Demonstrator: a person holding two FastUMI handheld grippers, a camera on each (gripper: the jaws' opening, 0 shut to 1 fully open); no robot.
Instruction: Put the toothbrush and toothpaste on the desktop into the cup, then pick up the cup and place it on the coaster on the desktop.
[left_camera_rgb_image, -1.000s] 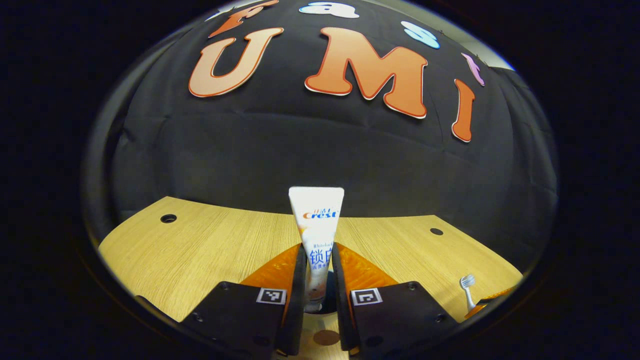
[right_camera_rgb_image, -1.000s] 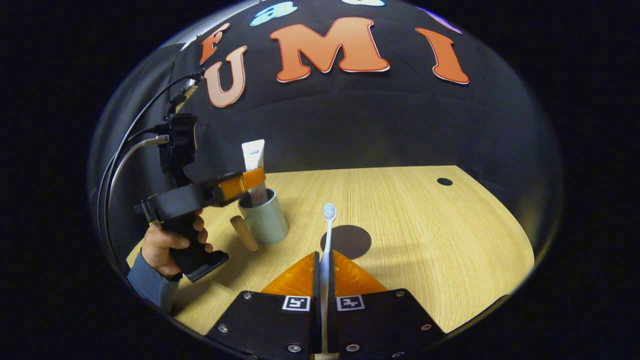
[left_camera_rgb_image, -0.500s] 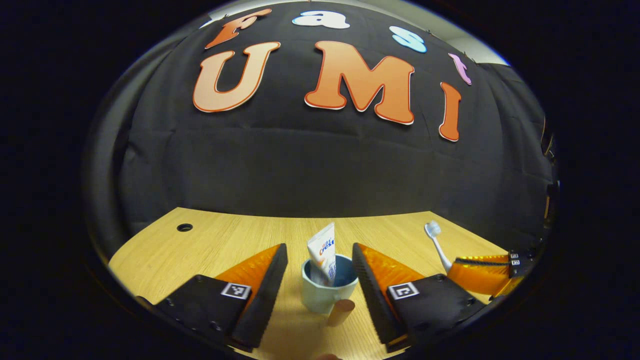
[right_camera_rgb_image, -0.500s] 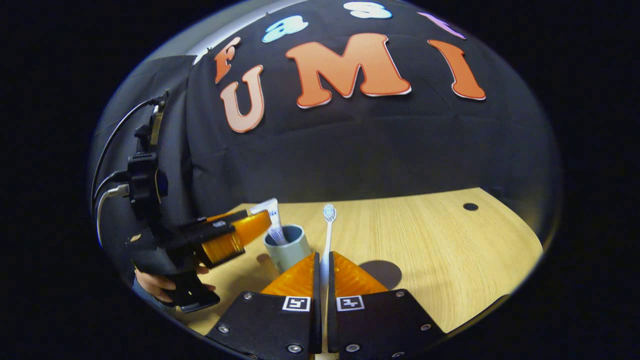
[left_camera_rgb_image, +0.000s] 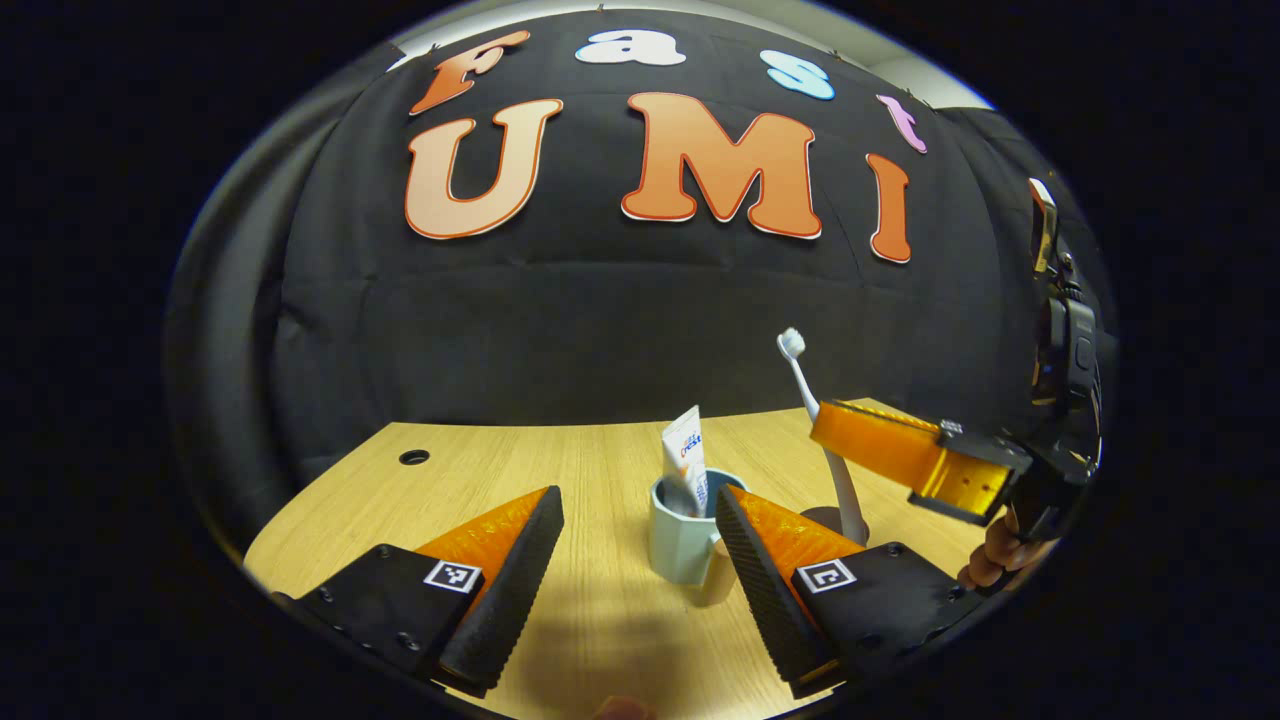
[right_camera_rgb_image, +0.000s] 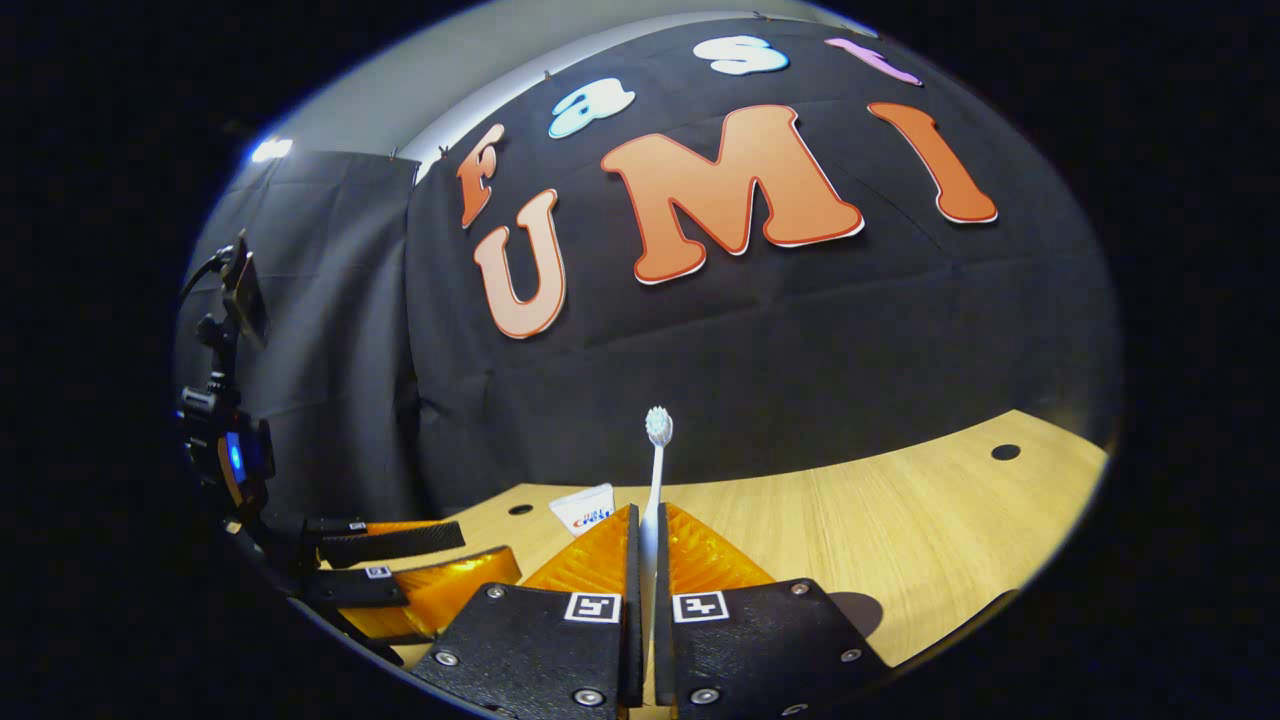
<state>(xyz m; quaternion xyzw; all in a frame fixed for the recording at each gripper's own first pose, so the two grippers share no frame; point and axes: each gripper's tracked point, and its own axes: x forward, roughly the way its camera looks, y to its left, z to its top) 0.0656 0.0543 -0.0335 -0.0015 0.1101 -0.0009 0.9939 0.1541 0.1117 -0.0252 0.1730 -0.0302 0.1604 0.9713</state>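
A pale blue-green cup (left_camera_rgb_image: 680, 540) with a wooden handle (left_camera_rgb_image: 716, 585) stands on the desk. The white toothpaste tube (left_camera_rgb_image: 686, 460) leans upright inside it; its top (right_camera_rgb_image: 585, 510) peeks out beside my right fingers. My left gripper (left_camera_rgb_image: 635, 570) is open, a little back from the cup, with one finger on each side. My right gripper (right_camera_rgb_image: 647, 540) is shut on the white toothbrush (right_camera_rgb_image: 655, 470), bristles up. In the left gripper view the right gripper (left_camera_rgb_image: 825, 425) holds the toothbrush (left_camera_rgb_image: 808, 390) tilted, above and right of the cup. A dark coaster (left_camera_rgb_image: 828, 518) lies behind the cup, partly hidden.
The wooden desk (left_camera_rgb_image: 560, 470) has small round holes (left_camera_rgb_image: 413, 457) near its back corners (right_camera_rgb_image: 1005, 452). A hand (left_camera_rgb_image: 990, 560) grips the right gripper's handle. The left gripper (right_camera_rgb_image: 485, 552) sits low at the left of the right gripper view, cables behind it.
The left gripper let the toothpaste go into the cup, opened and drew back. The right gripper lifted the toothbrush off the desk and carried it up beside the cup.
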